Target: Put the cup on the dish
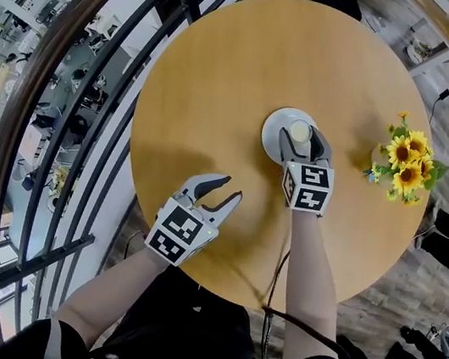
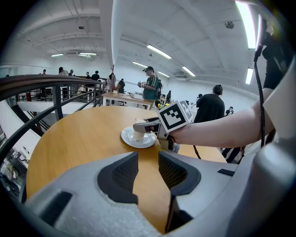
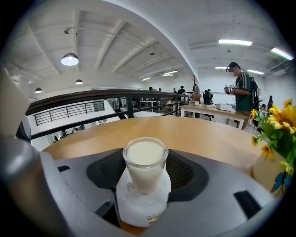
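- While the right claw [image 1: 300,138] reaches out over the middle of the round wooden surface [image 1: 218,70], its two jaws are closed on a clear glass cup [image 3: 144,162], one jaw on each side of the glass.
- The cup is upright and filled almost to the rim with a white liquid.
- The cup stands directly over the centre of a white dish [image 2: 149,141]. In the left gripper view its base appears to meet the dish, but contact cannot be confirmed.
- The dish lies flat on the surface, near its middle, with its rim showing on the left of the right claw in the head view.
- The left claw [image 1: 231,187] sits low over the near part of the surface, well apart from the dish and on the person's left.
- The jaws of the left claw stand apart with only bare wood between them; it grips nothing.
- The left claw points roughly towards the dish and the right claw.
- A bunch of sunflowers [image 1: 407,159] stands near the right edge of the surface, beside the right claw but apart from it.
- A dark curved railing [image 1: 66,103] runs past the left side of the surface.
- People stand around other tables in the background of both gripper views.
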`<state>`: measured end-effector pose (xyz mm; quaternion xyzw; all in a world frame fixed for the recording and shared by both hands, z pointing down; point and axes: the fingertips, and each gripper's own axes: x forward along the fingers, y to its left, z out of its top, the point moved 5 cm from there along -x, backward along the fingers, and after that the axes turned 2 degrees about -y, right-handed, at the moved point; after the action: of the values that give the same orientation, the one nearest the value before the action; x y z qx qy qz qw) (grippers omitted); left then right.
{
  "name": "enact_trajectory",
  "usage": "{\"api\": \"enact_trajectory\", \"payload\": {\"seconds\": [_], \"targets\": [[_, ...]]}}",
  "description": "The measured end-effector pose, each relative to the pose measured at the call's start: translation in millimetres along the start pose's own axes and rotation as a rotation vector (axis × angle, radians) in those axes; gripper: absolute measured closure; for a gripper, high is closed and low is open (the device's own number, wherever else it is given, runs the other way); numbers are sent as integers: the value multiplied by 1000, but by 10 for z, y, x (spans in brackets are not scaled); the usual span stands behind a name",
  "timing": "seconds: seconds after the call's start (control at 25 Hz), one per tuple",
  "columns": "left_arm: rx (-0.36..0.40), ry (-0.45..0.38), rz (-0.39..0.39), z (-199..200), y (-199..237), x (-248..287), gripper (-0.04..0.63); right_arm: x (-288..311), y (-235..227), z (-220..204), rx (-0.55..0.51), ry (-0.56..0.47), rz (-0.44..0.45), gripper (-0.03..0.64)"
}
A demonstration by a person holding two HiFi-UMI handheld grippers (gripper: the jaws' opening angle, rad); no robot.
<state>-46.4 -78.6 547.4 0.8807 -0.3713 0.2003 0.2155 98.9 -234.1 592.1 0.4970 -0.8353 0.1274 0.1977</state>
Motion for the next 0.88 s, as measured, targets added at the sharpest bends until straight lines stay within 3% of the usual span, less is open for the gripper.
{"api": "enact_trajectory", "payload": {"seconds": [0.52, 0.88], "targets": [[1, -17, 8, 13, 25, -65, 454, -63, 59, -8, 43, -10, 4, 337], [34, -53, 6, 275, -51, -157, 454, -463, 90, 289, 60, -87, -18, 337]]}}
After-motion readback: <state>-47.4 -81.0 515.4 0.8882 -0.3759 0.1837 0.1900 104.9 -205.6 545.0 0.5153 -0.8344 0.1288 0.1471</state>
